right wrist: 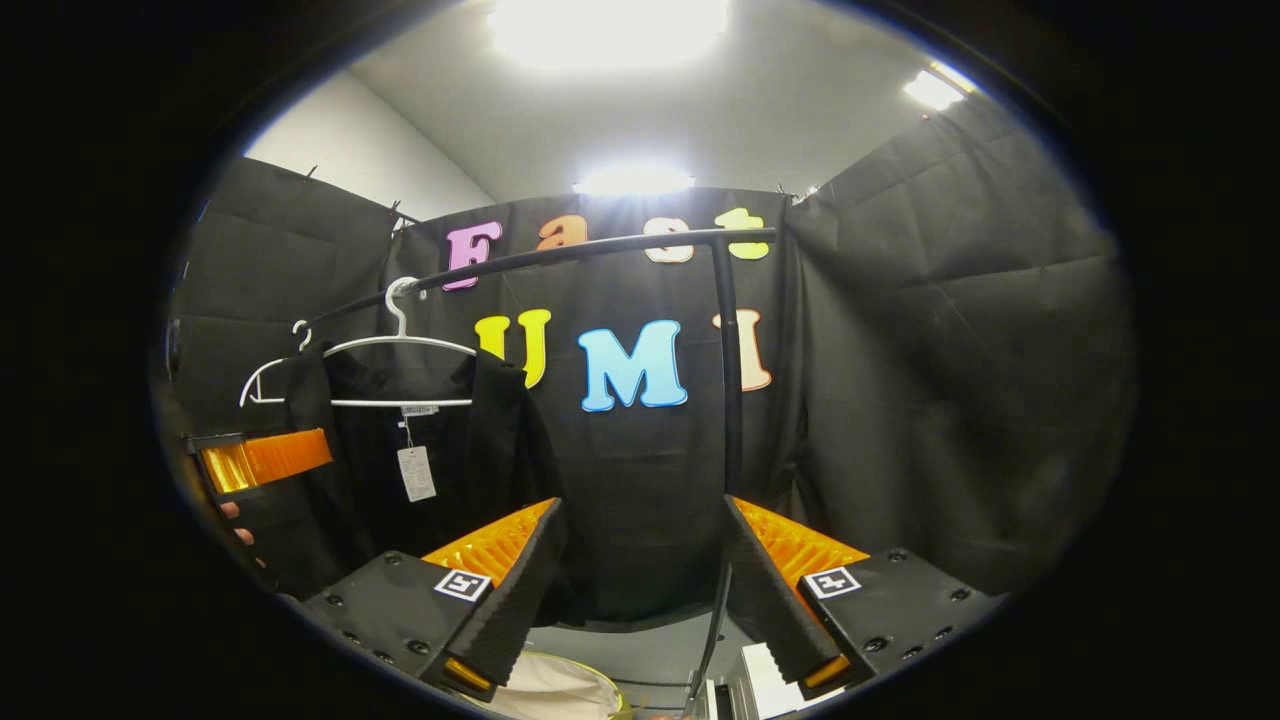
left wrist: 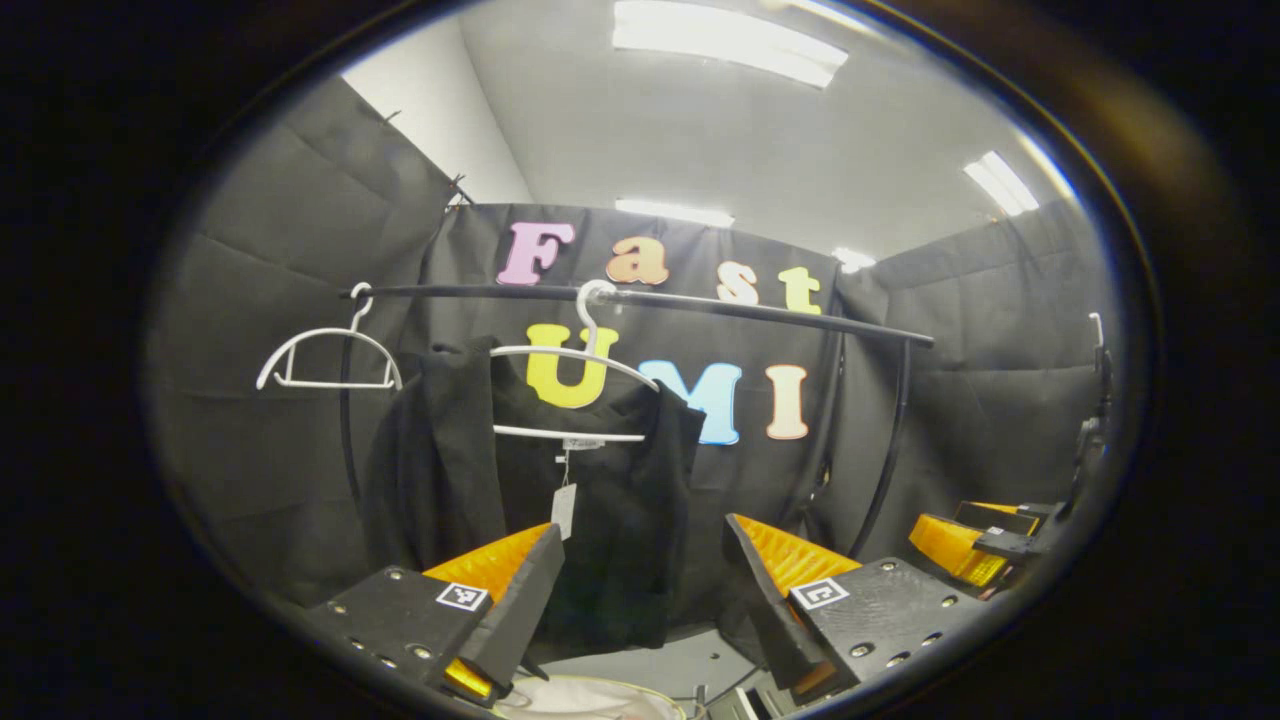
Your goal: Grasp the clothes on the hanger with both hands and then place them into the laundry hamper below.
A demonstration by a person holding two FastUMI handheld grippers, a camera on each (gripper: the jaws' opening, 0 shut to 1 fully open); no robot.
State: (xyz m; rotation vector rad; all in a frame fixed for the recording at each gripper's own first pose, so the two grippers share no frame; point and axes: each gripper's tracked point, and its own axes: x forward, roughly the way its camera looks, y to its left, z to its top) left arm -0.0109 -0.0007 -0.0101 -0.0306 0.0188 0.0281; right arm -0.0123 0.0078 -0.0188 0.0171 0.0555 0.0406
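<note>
Left gripper (left wrist: pixel 640 575): two wedge fingers with ribbed inner faces, on flat textured black plates with round screw heads and a square black-and-white tag each. Right gripper (right wrist: pixel 645 565): same build, same tags, screws along plate edges.

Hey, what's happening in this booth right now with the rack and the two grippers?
A person holds a gripper in each hand, facing a black rail. A dark garment hangs there on a white hanger, with a paper tag dangling; a second, bare hanger hangs beside it. The left gripper and right gripper are both open and short of the cloth, touching nothing. The pale rim of the laundry hamper shows below. The garment hasn't been grasped yet.
</note>
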